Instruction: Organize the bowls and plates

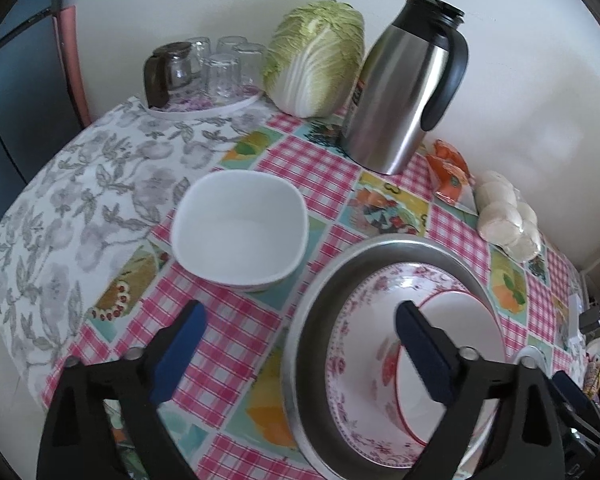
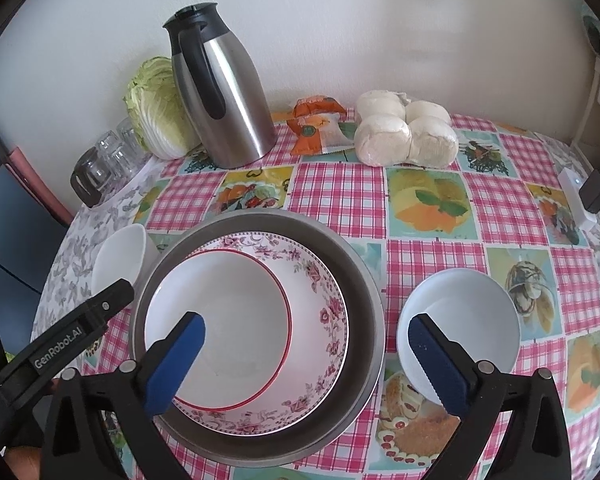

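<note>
Fingers: left gripper (image 1: 300,344) spread wide, blue pads (image 1: 180,356) bare, nothing between them; right gripper (image 2: 308,360) likewise spread and empty. Both hover above the table (image 2: 340,192), touching nothing.

Stack, centre near: metal basin (image 2: 364,292) at the bottom, floral plate (image 2: 320,292) inside it, red-rimmed bowl (image 2: 220,320) on the plate, set toward its left side. Largest below, smaller above; judged a nesting pile begun so the crockery occupies one spot.

Loose items: square white bowl (image 1: 240,228), left of the basin and just beside it on the checked cloth; round white bowl (image 2: 460,320), right of the basin, apart from it. Neither yet stacked. Each gripper lies nearest one loose bowl, which suggests these are the next to go in.

Far edge, against the wall, out of the working area: steel thermos jug (image 2: 224,100), cabbage (image 2: 156,108), upturned glasses (image 1: 224,68) on a tray, orange packet (image 2: 316,124), bagged buns (image 2: 408,132).

Writing: "GenRobot.AI" on the left gripper's body, seen from the right wrist. Packet print too small to read.
</note>
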`<state>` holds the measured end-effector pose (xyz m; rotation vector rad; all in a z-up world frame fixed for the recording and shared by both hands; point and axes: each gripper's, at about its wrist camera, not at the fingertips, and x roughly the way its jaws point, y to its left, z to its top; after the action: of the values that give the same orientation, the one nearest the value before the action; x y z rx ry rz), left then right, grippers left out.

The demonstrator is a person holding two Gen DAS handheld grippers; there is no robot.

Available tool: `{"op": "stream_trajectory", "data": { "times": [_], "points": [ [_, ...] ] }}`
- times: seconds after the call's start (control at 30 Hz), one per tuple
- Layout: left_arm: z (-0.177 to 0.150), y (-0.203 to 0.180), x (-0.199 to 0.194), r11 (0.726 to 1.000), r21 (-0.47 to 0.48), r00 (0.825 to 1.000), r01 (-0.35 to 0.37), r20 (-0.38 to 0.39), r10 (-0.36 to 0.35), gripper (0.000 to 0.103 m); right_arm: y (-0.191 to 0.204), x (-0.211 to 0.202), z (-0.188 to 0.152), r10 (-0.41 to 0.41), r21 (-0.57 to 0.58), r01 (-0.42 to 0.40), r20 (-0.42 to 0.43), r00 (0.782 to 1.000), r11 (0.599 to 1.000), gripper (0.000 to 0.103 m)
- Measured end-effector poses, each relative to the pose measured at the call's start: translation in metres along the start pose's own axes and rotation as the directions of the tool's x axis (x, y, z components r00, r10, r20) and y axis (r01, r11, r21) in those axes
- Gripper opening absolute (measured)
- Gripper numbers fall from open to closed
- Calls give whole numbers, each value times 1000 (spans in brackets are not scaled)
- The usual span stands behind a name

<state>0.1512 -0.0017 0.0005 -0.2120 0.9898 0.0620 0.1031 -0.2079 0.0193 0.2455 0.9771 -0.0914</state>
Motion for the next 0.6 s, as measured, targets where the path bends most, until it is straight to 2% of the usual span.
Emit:
{"op": "stream_trajectory", "data": {
  "times": [0.17,0.4,0.6],
  "points": [
    [3,4,-2,999,7,999,-33,27,33,101,4,-7,1,5,-10,-4,52,999,1000,103],
    [10,2,-12,999,20,995,-27,100,25,101,10,-14,3,-13,-11,14,100,995,1000,103],
    [17,4,-21,1000,15,986,-16,164,13,101,12,-23,3,3,4,-4,148,989,1000,103]
  ]
}}
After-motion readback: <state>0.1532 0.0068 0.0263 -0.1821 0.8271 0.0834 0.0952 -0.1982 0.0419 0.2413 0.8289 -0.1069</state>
